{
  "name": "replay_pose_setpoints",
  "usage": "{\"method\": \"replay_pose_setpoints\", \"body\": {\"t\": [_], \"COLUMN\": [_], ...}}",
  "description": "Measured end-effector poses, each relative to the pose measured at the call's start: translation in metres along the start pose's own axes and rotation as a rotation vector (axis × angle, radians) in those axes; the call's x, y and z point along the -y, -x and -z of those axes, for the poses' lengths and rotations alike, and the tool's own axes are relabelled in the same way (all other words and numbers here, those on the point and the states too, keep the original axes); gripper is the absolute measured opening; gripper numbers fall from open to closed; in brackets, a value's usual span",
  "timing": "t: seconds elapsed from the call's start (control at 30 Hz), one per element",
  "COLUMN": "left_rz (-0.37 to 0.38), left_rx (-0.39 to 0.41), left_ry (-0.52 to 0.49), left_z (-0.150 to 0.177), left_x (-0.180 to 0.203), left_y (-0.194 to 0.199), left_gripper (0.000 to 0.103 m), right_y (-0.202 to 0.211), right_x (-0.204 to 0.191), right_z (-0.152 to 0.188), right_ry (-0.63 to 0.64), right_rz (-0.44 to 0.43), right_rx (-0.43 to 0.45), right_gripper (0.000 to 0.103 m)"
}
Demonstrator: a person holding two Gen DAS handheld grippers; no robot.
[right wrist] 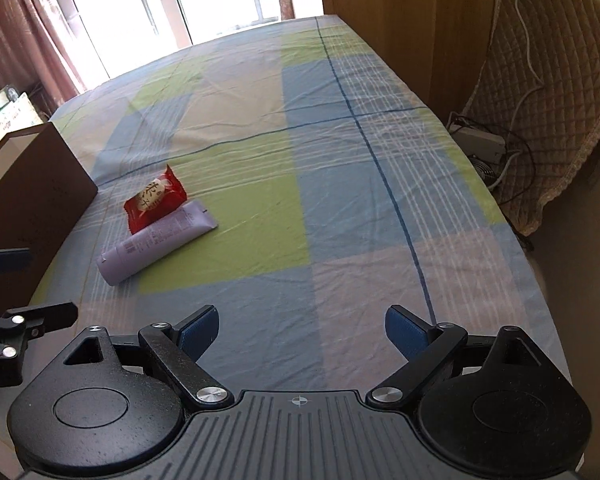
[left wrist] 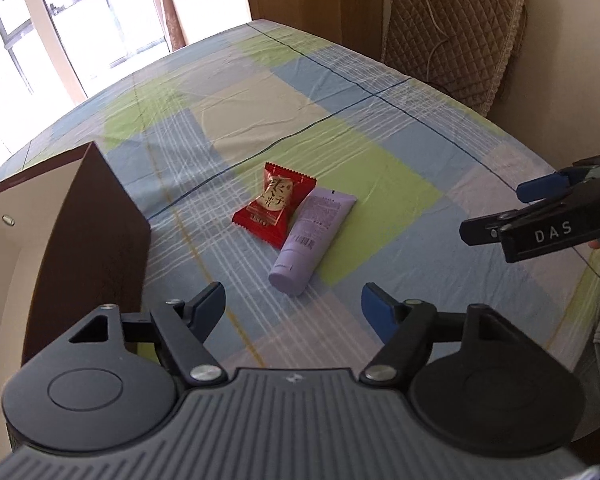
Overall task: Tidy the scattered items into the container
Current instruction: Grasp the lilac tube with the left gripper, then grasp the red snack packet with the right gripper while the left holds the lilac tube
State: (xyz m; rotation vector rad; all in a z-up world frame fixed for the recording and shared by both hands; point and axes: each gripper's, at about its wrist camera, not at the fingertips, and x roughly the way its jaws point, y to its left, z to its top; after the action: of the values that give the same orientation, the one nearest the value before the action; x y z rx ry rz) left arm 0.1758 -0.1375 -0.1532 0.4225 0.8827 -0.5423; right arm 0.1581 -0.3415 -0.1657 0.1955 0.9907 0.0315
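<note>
At the far left stands the box, dark brown outside and pale inside, on the checked cloth of the tabletop. The left gripper hovers beside it, jaws wide apart and empty. Just ahead lies a red snack packet, and touching its right edge a lilac tube, cap end nearest. Further right the right gripper hangs over bare cloth, jaws also apart, holding nothing. A quilted cover drapes at the far right.
</note>
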Motion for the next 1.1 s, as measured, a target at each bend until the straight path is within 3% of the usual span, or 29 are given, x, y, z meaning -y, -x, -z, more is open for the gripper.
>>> {"method": "replay_pose_setpoints", "body": {"t": [0.1, 0.27, 0.37, 0.47, 0.6, 0.83, 0.93, 1.0, 1.1], "left_rz": [0.007, 0.015, 0.004, 0.006, -0.009, -0.026, -0.041, -0.052, -0.134], "left_rx": [-0.004, -0.038, -0.055, -0.054, -0.061, -0.111, -0.104, -0.095, -0.095], "left_ry": [-0.039, -0.045, -0.054, -0.045, -0.003, 0.16, 0.22, 0.228, 0.202], "left_z": [-0.009, -0.022, -0.021, -0.012, 0.01, 0.056, 0.061, 0.059, 0.054], "left_x": [0.006, 0.009, 0.009, 0.007, 0.003, -0.014, -0.024, -0.027, -0.025], "left_y": [-0.022, -0.056, -0.065, -0.062, -0.047, -0.01, -0.006, -0.009, -0.014], "left_gripper": [0.058, 0.045, 0.03, 0.025, 0.024, 0.026, 0.036, 0.034, 0.026], "right_y": [-0.002, -0.004, -0.006, -0.006, -0.01, -0.013, -0.016, -0.018, -0.02], "right_x": [0.007, 0.013, 0.016, 0.016, 0.019, 0.008, -0.001, -0.008, -0.018], "right_z": [0.0, 0.002, 0.003, 0.004, -0.001, 0.0, 0.0, -0.002, -0.009], "right_ry": [-0.033, -0.067, -0.084, -0.09, -0.079, -0.018, 0.014, 0.031, 0.041], "right_rz": [-0.004, -0.002, 0.002, 0.006, 0.0, -0.029, -0.052, -0.077, -0.126], "right_rx": [0.009, 0.007, 0.003, 0.004, 0.003, -0.001, -0.002, -0.007, -0.003], "right_gripper": [0.095, 0.095, 0.095, 0.095, 0.095, 0.095, 0.095, 0.095, 0.095]}}
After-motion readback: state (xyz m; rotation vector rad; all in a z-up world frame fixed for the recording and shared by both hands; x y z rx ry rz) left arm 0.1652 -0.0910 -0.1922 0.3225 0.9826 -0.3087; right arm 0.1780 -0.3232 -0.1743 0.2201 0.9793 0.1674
